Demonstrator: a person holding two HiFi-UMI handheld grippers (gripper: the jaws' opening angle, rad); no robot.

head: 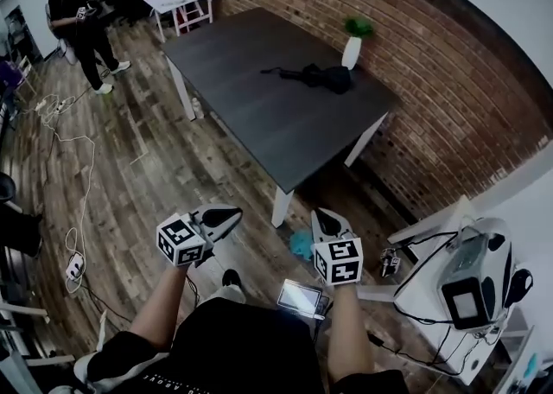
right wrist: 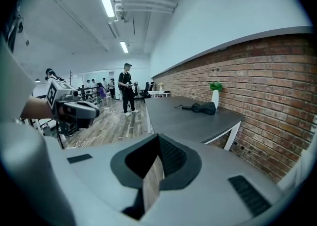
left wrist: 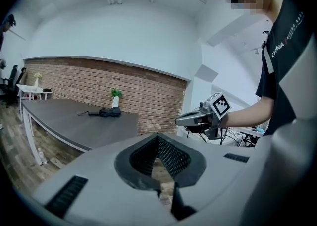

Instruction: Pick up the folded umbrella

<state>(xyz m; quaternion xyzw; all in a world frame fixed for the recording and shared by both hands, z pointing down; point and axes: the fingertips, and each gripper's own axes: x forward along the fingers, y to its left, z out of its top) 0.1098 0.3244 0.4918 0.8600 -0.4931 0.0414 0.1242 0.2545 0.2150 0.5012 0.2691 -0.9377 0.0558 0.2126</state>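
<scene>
The left claw (head: 226,215) and right claw (head: 321,215) are both pressed together, empty, well apart from the folded umbrella (head: 324,78), which lies near the wall-side edge of the surface (head: 259,124) (open one wide before closing on its middle).

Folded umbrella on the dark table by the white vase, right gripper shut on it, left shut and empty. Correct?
No. The right gripper is shut on nothing: the right gripper view shows its jaws together and bare, with the folded umbrella lying apart on the dark table by the white vase. The left gripper is shut and empty.
</scene>
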